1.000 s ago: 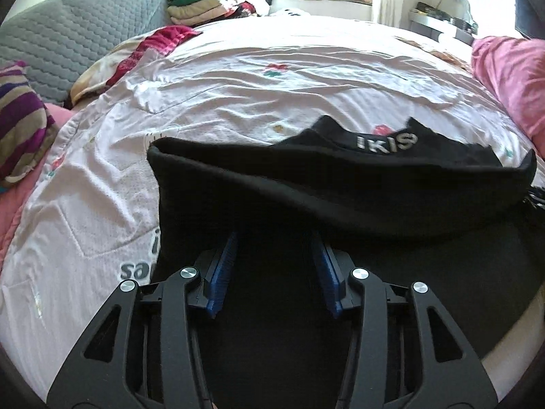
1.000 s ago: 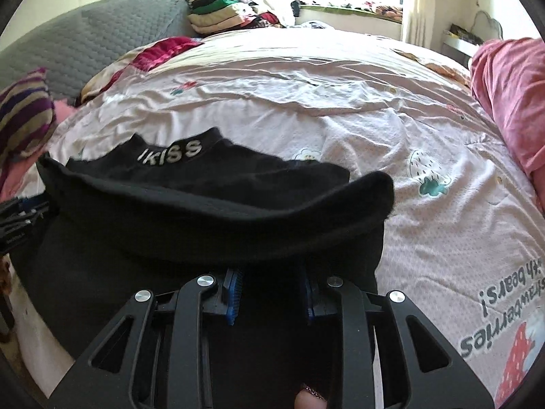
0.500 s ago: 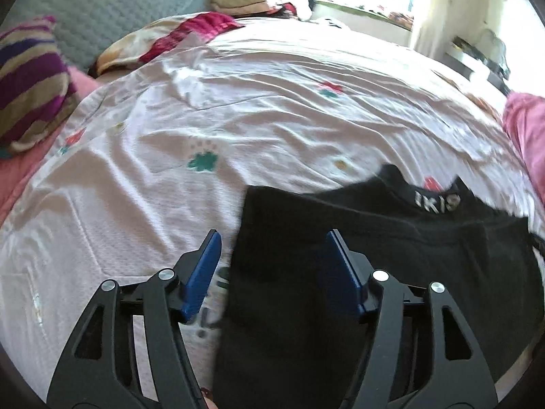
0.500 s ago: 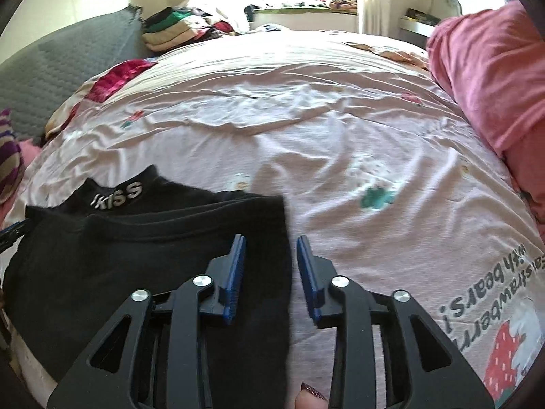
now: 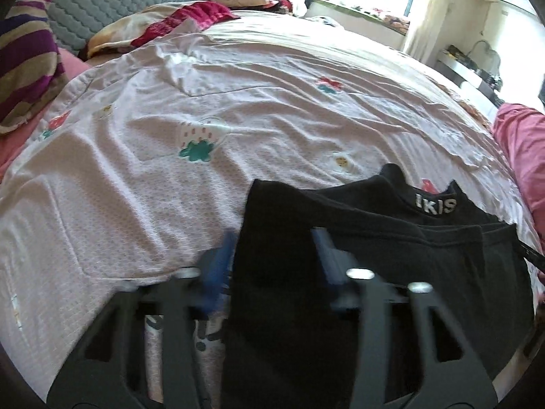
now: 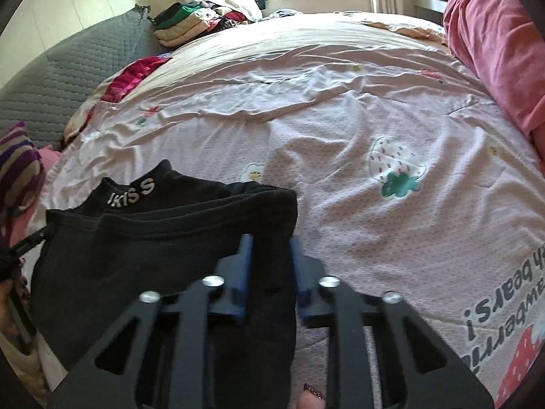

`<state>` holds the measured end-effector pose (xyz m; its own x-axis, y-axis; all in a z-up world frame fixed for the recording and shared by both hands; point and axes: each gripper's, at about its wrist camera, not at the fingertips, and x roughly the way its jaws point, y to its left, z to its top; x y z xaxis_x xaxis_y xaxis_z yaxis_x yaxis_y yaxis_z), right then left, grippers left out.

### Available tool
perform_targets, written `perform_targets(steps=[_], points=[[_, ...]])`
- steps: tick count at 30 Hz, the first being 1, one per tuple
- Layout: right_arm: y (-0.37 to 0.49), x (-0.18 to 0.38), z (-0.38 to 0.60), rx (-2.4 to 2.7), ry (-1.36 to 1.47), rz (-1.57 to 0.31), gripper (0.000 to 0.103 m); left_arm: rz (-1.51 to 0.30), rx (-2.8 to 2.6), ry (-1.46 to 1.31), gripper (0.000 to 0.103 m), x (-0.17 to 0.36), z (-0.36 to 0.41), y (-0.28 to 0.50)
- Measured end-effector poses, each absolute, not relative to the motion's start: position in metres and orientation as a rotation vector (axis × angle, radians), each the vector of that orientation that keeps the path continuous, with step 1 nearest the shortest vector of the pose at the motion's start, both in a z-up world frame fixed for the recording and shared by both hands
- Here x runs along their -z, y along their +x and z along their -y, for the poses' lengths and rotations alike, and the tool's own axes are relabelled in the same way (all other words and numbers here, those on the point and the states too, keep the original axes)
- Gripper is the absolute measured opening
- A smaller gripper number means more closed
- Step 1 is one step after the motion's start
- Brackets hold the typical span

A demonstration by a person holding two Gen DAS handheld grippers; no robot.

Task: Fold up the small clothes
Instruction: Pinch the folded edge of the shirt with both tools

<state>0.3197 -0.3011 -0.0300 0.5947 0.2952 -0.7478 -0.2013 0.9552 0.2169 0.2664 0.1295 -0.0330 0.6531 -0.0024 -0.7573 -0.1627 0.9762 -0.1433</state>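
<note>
A black garment (image 5: 374, 272) lies folded on the bed, its collar with white letters (image 5: 436, 204) at the far side. My left gripper (image 5: 272, 252) straddles its left edge. Its jaws are closing, blurred, with the cloth between the blue pads and a gap still showing. In the right wrist view the same garment (image 6: 153, 255) fills the lower left, collar letters (image 6: 131, 197) behind. My right gripper (image 6: 270, 255) sits on its right edge with its jaws closed down on a narrow strip of the black cloth.
The garment rests on a pale pink printed bedspread (image 5: 238, 109) with wide room beyond. A striped pillow (image 5: 24, 71) and grey quilted cushion (image 6: 68, 78) lie left. A pink blanket (image 6: 494, 51) is bunched at right. Folded clothes (image 6: 190, 24) are stacked at the far end.
The garment hung draped over both grippers, and now lies flat. Both grippers slid outward to its side edges, opened, then narrowed again, the right one onto the cloth.
</note>
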Motion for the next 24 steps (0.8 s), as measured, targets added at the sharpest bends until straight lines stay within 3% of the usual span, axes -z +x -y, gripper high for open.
perform_targets(steps=[1, 3, 12, 24], points=[[0.319, 0.028, 0.301, -0.290, 0.113, -0.882, 0.008, -0.853, -0.099, -0.194, 0.010, 0.032, -0.128, 0.266], [0.317, 0.022, 0.302, -0.290, 0.115, -0.865, 0.007, -0.836, -0.087, -0.202, 0.005, 0.027, -0.128, 0.263], [0.314, -0.006, 0.315, -0.273, 0.172, -0.741, 0.006, -0.705, -0.061, -0.201, 0.004, -0.012, -0.134, 0.256], [0.333, 0.020, 0.304, -0.200, 0.111, -0.807, 0.006, -0.787, -0.115, -0.208, 0.004, 0.020, -0.140, 0.276]])
